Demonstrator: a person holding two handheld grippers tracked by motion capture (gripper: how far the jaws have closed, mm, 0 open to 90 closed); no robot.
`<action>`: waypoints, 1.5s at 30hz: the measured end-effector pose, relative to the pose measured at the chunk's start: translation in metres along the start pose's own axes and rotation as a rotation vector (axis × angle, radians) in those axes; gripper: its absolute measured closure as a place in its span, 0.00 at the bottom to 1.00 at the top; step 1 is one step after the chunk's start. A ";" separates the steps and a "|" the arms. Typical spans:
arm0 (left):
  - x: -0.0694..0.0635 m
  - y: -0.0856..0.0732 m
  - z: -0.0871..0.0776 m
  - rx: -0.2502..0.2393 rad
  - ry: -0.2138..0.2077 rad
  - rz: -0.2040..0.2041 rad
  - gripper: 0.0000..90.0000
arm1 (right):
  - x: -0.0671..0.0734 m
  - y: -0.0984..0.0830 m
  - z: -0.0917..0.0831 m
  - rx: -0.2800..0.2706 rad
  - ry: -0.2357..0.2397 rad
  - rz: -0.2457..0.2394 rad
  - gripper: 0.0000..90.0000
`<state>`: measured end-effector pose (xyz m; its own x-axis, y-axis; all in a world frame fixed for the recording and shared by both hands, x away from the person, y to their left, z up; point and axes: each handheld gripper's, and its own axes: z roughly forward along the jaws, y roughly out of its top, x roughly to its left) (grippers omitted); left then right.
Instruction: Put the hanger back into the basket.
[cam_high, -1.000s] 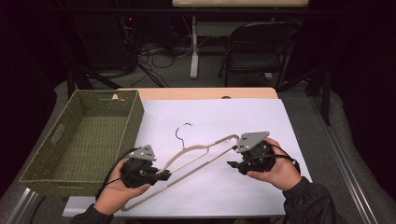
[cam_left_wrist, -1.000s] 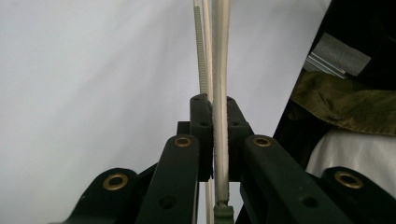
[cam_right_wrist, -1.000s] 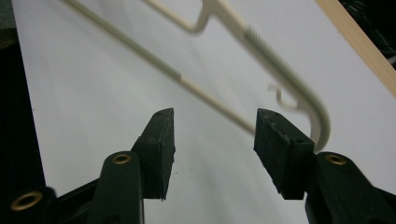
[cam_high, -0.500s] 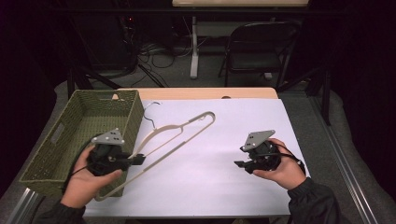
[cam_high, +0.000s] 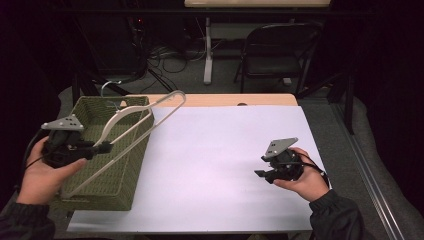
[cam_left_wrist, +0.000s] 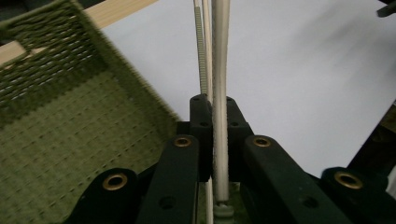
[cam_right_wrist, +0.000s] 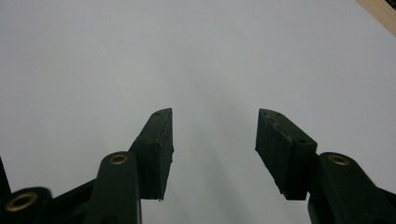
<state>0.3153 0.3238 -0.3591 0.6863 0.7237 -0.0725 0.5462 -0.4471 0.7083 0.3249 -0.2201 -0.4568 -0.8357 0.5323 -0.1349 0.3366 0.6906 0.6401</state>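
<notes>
A cream clothes hanger (cam_high: 131, 127) hangs tilted over the green woven basket (cam_high: 129, 167) at the table's left, its metal hook over the basket's far rim. My left gripper (cam_high: 105, 148) is shut on the hanger's lower bar, above the basket's middle. In the left gripper view the hanger (cam_left_wrist: 220, 70) runs straight up between the closed jaws of the left gripper (cam_left_wrist: 214, 133), with the basket (cam_left_wrist: 70, 135) below at the left. My right gripper (cam_high: 259, 173) rests open over the white sheet at the right. In the right gripper view, nothing lies between the spread jaws of the right gripper (cam_right_wrist: 214, 140).
A white sheet (cam_high: 215, 160) covers most of the wooden table (cam_high: 235, 100). A black folding chair (cam_high: 277, 55) and floor cables stand beyond the far edge. The basket sits close to the table's left edge.
My left gripper has carried the hanger left from the middle of the sheet and lifted it over the basket. The right gripper let go of the hanger and drew back to the right.
</notes>
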 end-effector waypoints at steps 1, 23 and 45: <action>0.005 -0.001 -0.002 0.002 0.009 -0.006 0.97 | -0.001 0.000 -0.002 0.030 0.005 -0.002 0.51; 0.089 -0.047 -0.031 0.003 0.113 -0.053 0.97 | -0.004 -0.008 0.009 0.041 -0.007 0.021 0.51; 0.126 -0.094 0.028 0.098 0.062 -0.148 0.97 | -0.007 -0.021 0.016 0.017 -0.008 0.059 0.51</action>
<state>0.3643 0.4420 -0.4546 0.5661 0.8147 -0.1253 0.6849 -0.3803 0.6215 0.3307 -0.2305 -0.4815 -0.8109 0.5760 -0.1031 0.3923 0.6659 0.6346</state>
